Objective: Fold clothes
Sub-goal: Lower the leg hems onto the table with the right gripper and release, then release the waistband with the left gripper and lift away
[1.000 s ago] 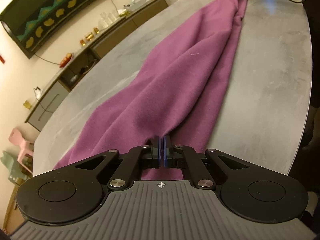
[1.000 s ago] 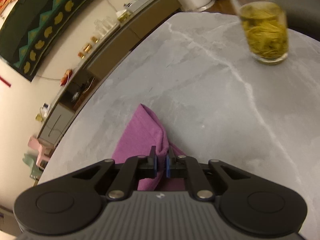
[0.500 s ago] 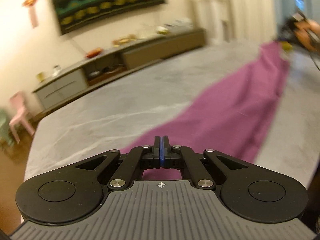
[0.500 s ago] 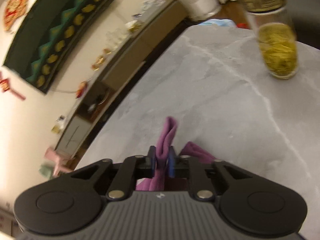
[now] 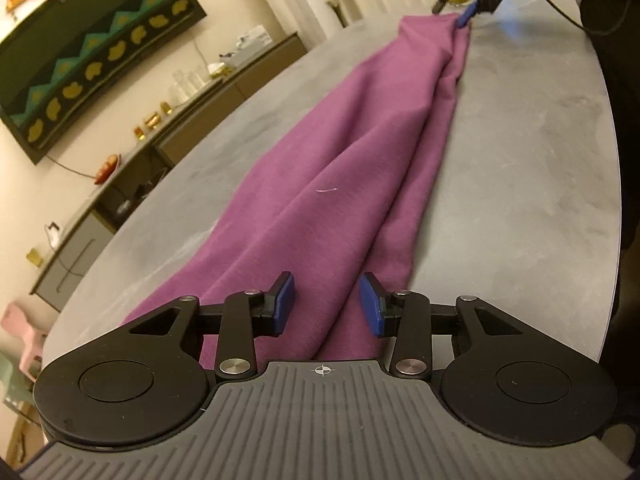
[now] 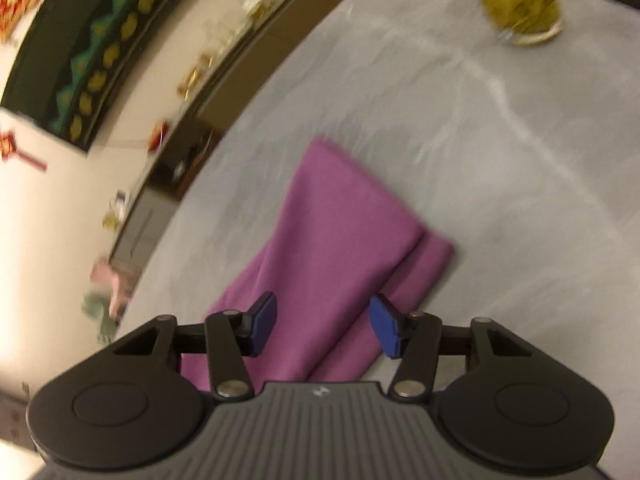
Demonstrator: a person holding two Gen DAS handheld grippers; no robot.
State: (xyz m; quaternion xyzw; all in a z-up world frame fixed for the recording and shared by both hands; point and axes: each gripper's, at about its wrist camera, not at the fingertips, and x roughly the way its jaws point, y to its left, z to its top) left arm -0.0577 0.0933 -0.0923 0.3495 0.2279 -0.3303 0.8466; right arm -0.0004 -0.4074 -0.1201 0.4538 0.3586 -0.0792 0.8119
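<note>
Two grippers: both spread wide, gripping nothing
left gripper: low centre, over near end of cloth
right gripper: low centre, over far end
purple cloth: long strip lying on grey table
glass: upper right, blurred

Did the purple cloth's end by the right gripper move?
Yes. The purple cloth was pinched upright between the blue pads; now it lies flat on the grey table, reaching farther toward the glass jar, with the right gripper open.
</note>
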